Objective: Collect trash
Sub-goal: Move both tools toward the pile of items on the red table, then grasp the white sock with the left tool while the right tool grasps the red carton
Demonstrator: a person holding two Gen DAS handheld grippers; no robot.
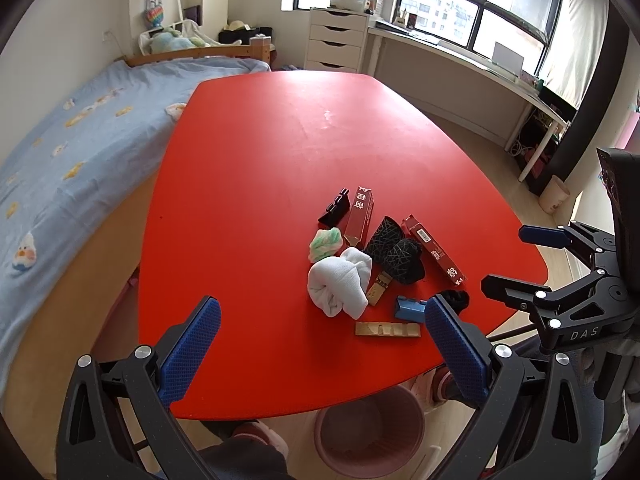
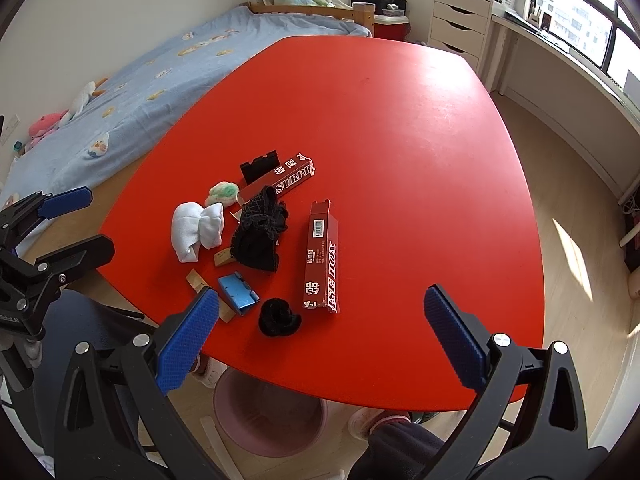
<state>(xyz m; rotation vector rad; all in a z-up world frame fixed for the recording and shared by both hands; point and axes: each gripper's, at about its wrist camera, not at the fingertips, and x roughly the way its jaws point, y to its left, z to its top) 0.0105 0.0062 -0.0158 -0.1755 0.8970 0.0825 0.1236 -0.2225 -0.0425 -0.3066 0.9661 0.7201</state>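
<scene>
Bedroom with a red table (image 2: 400,128), its far half bare and free for movement, a bed (image 2: 160,64) along its left edge. The left gripper (image 1: 320,344) hovers over the near edge, jaws spread wide and empty. Ahead of it and slightly right lies the clutter: a white sock bundle (image 1: 340,280), a green-white ball (image 1: 325,243), tan cardboard scraps (image 1: 387,329), a blue box (image 2: 237,290), dark netted fabric (image 2: 260,236) and two red cartons, one (image 2: 322,256) just ahead of the right gripper (image 2: 322,340), likewise wide open and holding nothing. A pink bin (image 2: 272,416) stands under the near rim, probably so trash can be dropped straight off the edge.
</scene>
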